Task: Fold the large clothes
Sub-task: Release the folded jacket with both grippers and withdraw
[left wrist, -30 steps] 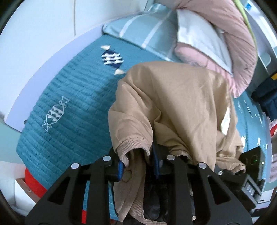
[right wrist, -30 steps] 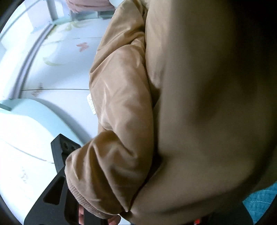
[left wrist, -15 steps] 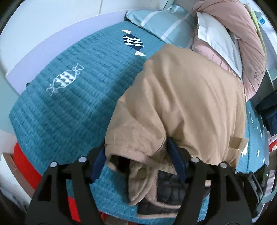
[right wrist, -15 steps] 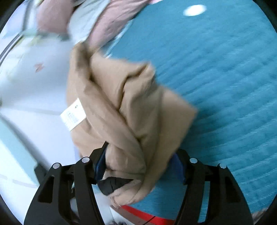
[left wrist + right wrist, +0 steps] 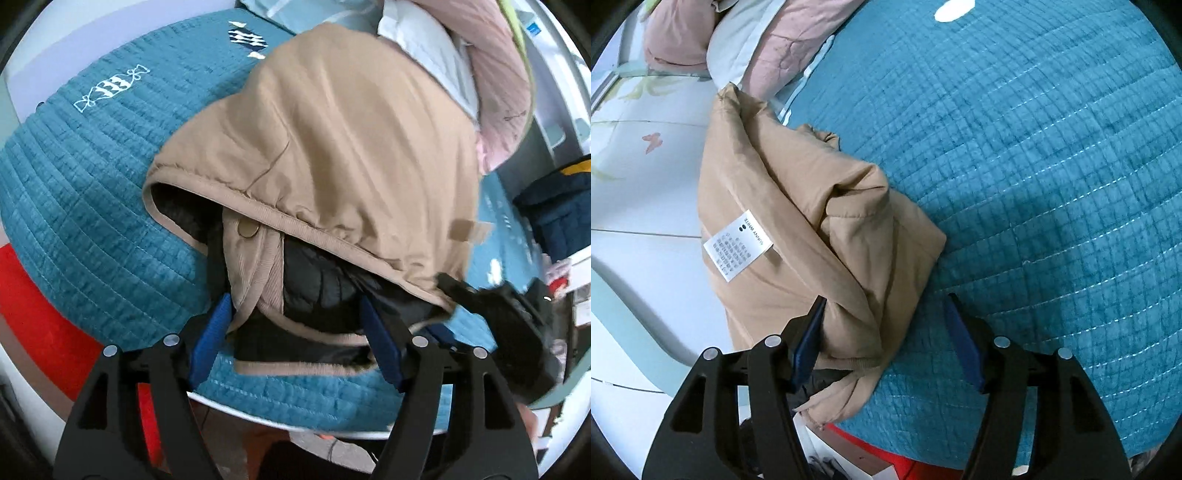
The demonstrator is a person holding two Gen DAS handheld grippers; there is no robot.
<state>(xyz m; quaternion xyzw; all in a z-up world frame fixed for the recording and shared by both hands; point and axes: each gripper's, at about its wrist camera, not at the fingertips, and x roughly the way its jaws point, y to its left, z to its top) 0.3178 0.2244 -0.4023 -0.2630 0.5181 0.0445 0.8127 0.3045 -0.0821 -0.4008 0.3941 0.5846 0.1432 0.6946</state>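
A tan padded jacket (image 5: 343, 147) with a black lining (image 5: 317, 284) lies folded in a bundle on the teal quilted bed cover (image 5: 88, 206), near its front edge. My left gripper (image 5: 295, 339) is open, its blue pads either side of the jacket's lower hem and a ribbed cuff (image 5: 255, 280). In the right wrist view the same jacket (image 5: 798, 236) shows its white care label (image 5: 737, 245). My right gripper (image 5: 886, 336) is open, with the jacket's corner lying between the pads. The right gripper's black body (image 5: 506, 325) shows at the right of the left wrist view.
A pink duvet and a white pillow (image 5: 480, 66) are piled at the head of the bed, also in the right wrist view (image 5: 768, 48). A dark blue garment (image 5: 557, 214) lies at the far right. The bed's red edge (image 5: 40, 306) and white frame run below the cover.
Both grippers have opened and let go of the jacket. It has dropped from being held up in the air onto the bed cover, and both grippers have drawn back a little.
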